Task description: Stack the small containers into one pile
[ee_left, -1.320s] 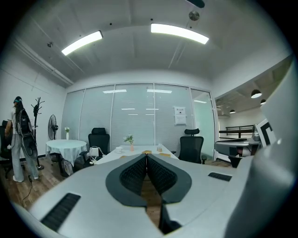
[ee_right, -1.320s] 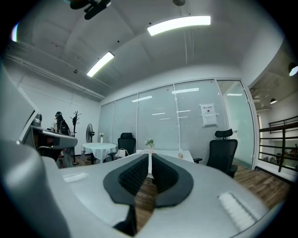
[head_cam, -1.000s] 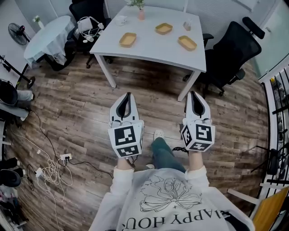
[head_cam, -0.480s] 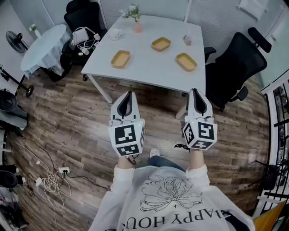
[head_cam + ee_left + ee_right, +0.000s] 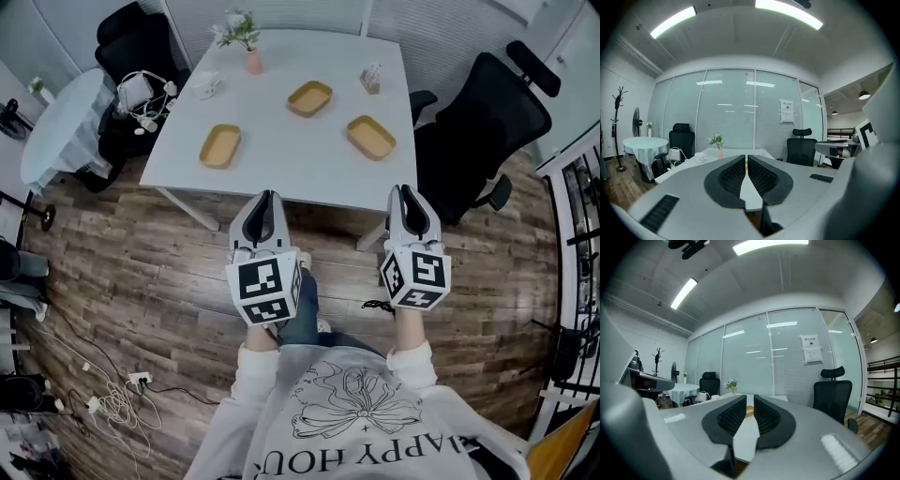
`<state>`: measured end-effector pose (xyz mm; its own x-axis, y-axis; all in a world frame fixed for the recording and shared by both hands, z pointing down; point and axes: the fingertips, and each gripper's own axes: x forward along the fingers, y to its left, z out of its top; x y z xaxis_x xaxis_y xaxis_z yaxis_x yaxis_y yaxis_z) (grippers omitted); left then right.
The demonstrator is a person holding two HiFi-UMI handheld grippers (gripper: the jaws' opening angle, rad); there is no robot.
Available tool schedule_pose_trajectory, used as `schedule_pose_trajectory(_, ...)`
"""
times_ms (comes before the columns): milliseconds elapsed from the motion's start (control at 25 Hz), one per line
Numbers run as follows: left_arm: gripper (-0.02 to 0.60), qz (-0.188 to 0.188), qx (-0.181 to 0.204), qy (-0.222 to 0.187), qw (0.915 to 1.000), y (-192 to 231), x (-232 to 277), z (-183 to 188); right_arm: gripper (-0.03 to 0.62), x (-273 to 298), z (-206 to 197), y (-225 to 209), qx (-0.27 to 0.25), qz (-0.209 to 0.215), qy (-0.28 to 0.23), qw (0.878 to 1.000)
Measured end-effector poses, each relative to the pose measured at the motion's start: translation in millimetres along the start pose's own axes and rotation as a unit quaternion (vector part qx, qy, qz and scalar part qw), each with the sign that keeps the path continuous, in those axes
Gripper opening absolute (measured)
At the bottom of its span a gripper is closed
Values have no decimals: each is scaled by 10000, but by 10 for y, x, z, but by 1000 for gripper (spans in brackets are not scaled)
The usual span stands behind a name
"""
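Facing the table in the upper frame, the left gripper is clenched empty, and the right gripper has just been opening its jaws (nothing between them). The nearest small container lies up-left of the right gripper, long axis slanting down-right.

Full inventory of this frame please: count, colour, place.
containers: 3, tan, spread apart on the table, not stacked
table: 1, white, in front of the person
vase: 1, pink, with flowers, far left of the table
cup: 1, white, left of the vase
chairs: 2, black, one right of the table, one at its far left
round table: 1, white cloth, left of the table
cables: one tangle, white, on the floor at lower left
left claw: 1, grey, shut, empty, by the table's near edge
right claw: 1, grey, jaws just been opening, slightly apart, nothing between them
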<state>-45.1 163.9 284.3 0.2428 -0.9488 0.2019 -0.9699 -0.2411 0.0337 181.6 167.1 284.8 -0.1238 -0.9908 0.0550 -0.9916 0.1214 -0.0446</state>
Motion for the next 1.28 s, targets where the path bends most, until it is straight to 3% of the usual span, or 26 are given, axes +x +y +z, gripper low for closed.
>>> schedule_pose_trajectory(200, 8, -407, -125, 106, 9990, -61, 792, -21, 58, 505, -106, -306, -24, -396, 84, 9992)
schedule_pose_trajectory(400, 8, -850, -13, 279, 9960, -97, 1706, 45, 58, 1180, -128, -656, -98, -852, 130, 9962)
schedule_pose_trajectory(760, 8, -1742, 81, 721, 9820, -231, 3100, 58, 58, 2255, -302, -1105, -144, -1429, 528, 9882)
schedule_pose_trajectory(1000, 8, -2124, 146, 1049, 9714, -359, 3650, -102, 58, 2576, -618, -1332, 41, -1704, 938, 9809)
schedule_pose_trajectory(1280, 9, -2324, 159, 1533, 9603, -503, 3988, -454, 87, 2710, -1084, -1551, 176, -1903, 1581, 9688)
